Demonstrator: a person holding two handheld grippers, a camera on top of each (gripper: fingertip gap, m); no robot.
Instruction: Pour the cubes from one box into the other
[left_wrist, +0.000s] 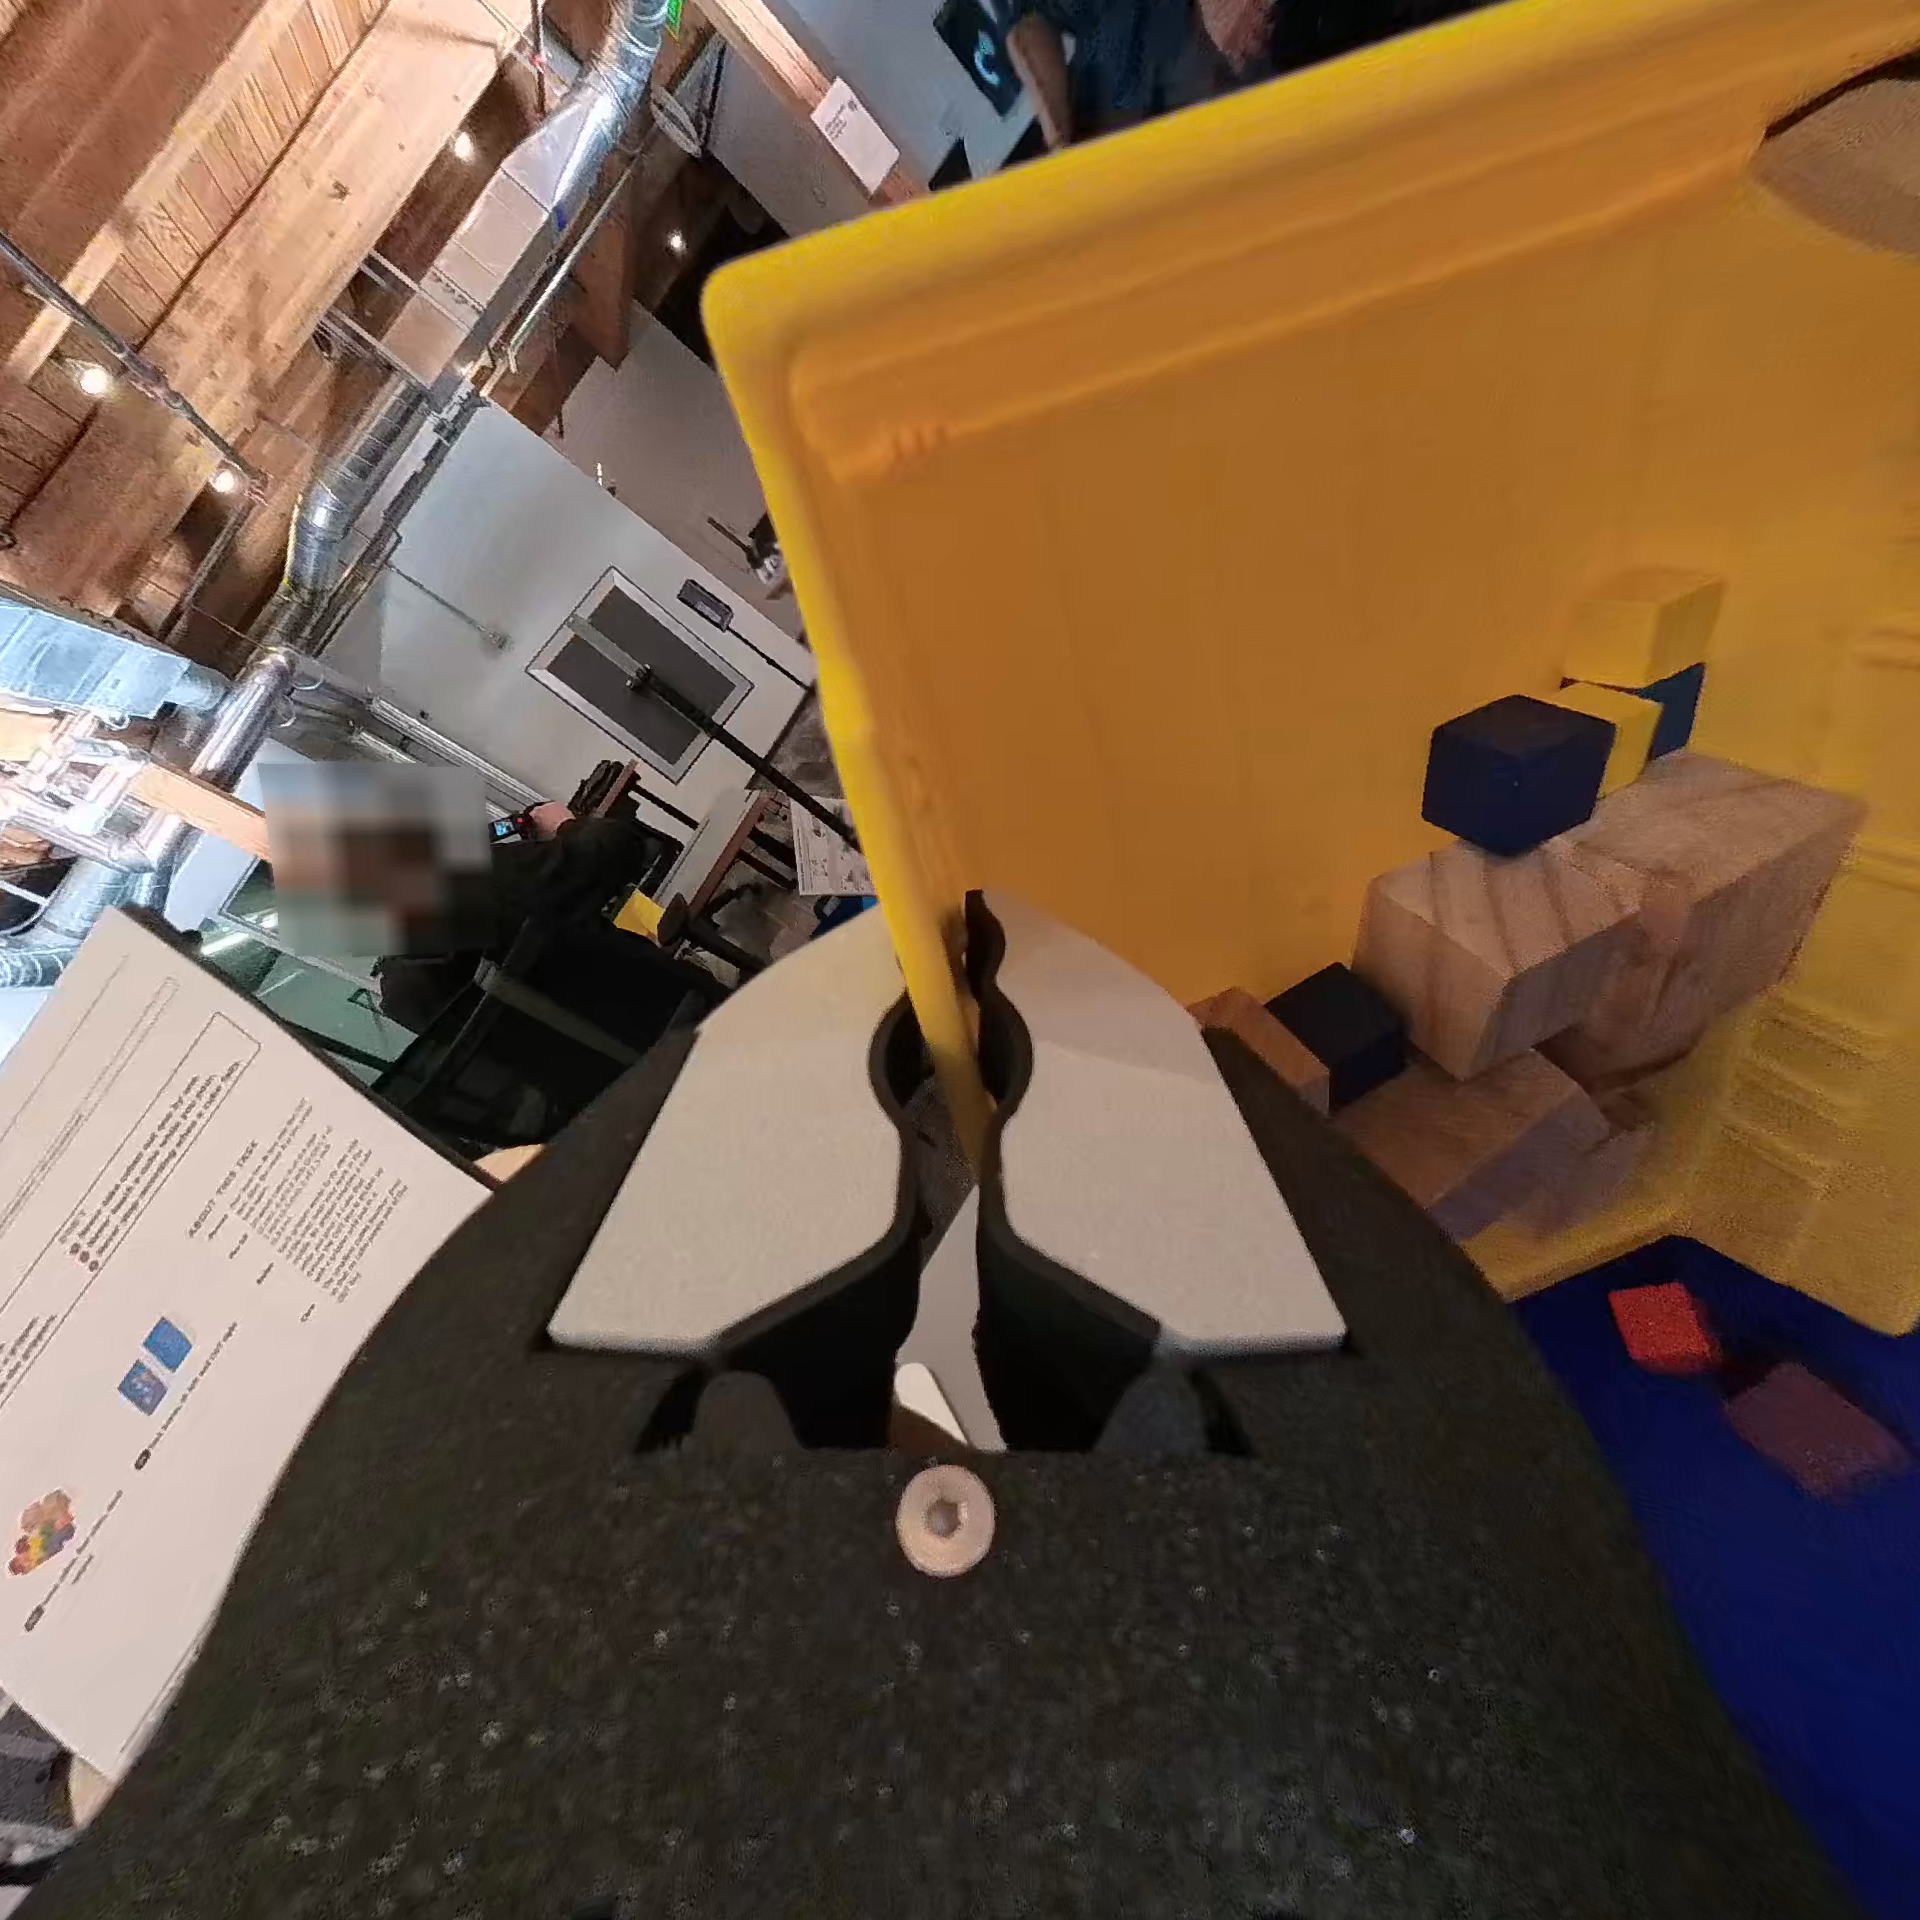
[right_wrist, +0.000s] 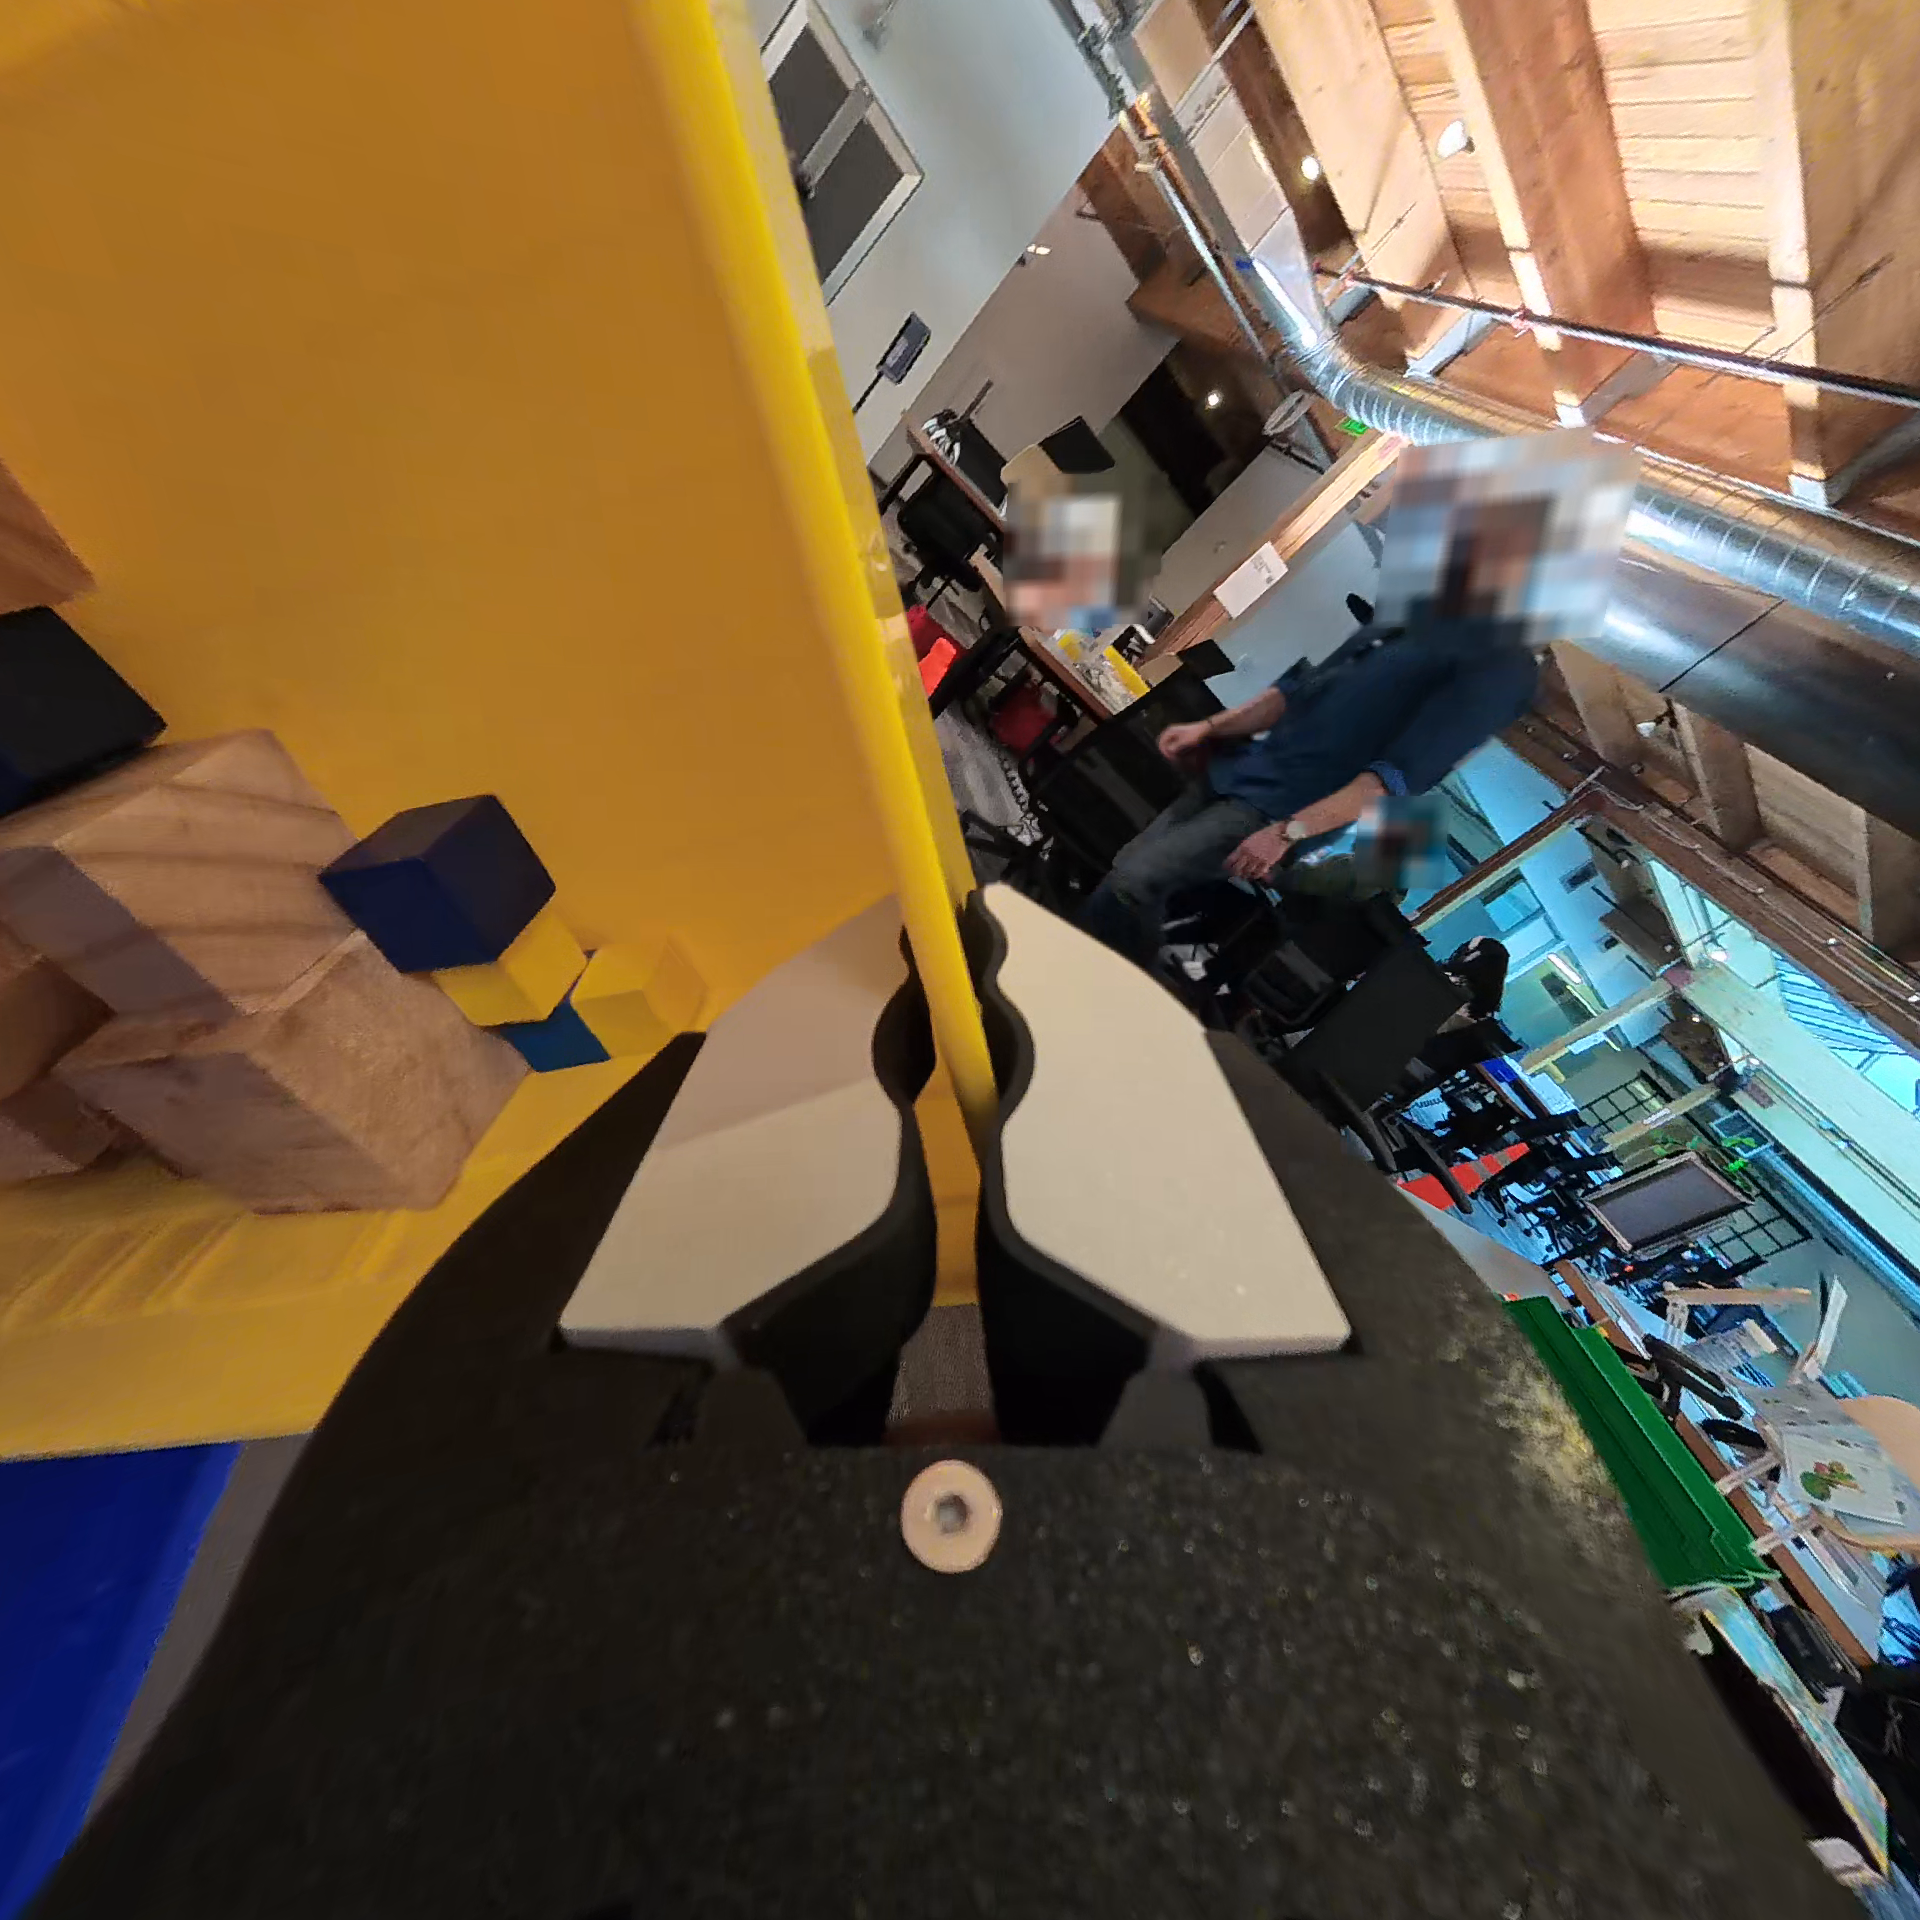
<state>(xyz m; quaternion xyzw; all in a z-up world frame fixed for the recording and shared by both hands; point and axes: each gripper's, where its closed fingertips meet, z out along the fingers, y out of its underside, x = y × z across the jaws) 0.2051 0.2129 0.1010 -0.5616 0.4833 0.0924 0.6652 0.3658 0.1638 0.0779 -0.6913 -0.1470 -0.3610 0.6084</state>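
A yellow box (left_wrist: 1247, 623) is lifted and steeply tilted, held by both grippers. My left gripper (left_wrist: 961, 935) is shut on its left wall. My right gripper (right_wrist: 956, 935) is shut on its right wall (right_wrist: 862, 644). Inside, several wooden cubes (left_wrist: 1558, 935), dark blue cubes (left_wrist: 1507, 774) and yellow cubes (left_wrist: 1636, 623) pile at the box's lower end; they also show in the right wrist view (right_wrist: 208, 987). Below lies a blue box (left_wrist: 1714, 1507) with a red cube (left_wrist: 1662, 1325) and a purple cube (left_wrist: 1808, 1434) in it, blurred.
A printed sheet (left_wrist: 156, 1299) stands at the left. People sit at desks in the room behind (right_wrist: 1330, 748). A green object (right_wrist: 1631, 1455) lies at the right. The blue box's edge shows at lower left in the right wrist view (right_wrist: 83, 1610).
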